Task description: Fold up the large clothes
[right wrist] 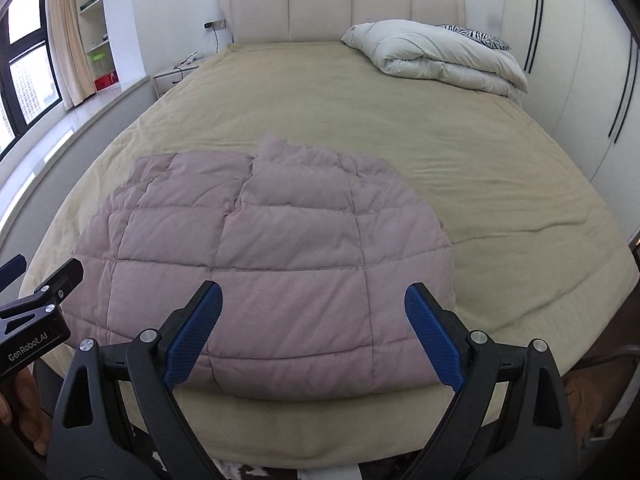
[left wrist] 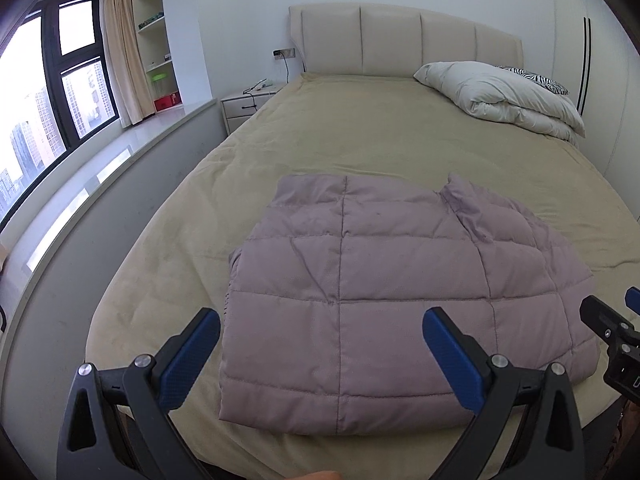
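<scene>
On the bed (left wrist: 360, 128), folded jacket (left wrist: 380, 280) (mauve, quilted); both grippers' jaws spread, empty.

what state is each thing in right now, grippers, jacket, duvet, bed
left gripper: open, holding nothing
right gripper: open, holding nothing
quilted jacket: folded into a flat block, lying near the bed's foot
white duvet: folded, piled by the headboard
bed: covered by a smooth beige sheet

A home bedroom: bed (left wrist: 360, 136), padded headboard (left wrist: 404, 40), nightstand (left wrist: 244, 106), curtained window (left wrist: 60, 80).
</scene>
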